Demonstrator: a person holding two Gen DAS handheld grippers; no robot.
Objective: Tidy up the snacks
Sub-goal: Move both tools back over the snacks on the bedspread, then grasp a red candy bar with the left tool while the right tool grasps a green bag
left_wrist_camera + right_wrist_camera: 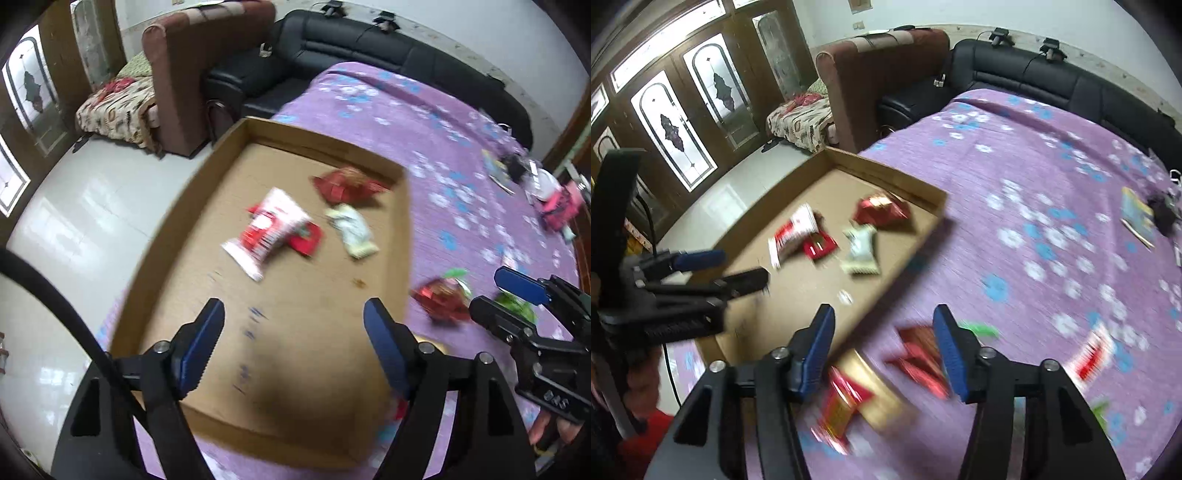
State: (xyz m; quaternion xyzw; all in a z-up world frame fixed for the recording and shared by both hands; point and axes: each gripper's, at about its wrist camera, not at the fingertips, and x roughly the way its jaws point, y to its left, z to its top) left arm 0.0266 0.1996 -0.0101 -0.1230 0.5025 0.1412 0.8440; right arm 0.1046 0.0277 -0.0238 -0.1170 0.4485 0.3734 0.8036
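Left gripper [293, 328] at bottom centre of its view: jaws apart, nothing between them. Right gripper [882, 339] likewise spread and empty, over loose packets at bottom of its frame, blurred: one gold pouch [875, 384], two red packets [919, 354], a green wrapper [982, 328]. Mid-frame, one shallow cardboard tray [236, 136] on the purple floral cloth [1034, 177] holds four snacks: red-white packet [269, 229], flat red packet [306, 240], pale packet [352, 230], dark red bag [347, 182]. Upper frame: black sofa [369, 48].

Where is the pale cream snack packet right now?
In both views the pale cream snack packet lies inside the shallow cardboard tray, between the red-and-white packet and the tray's right wall.
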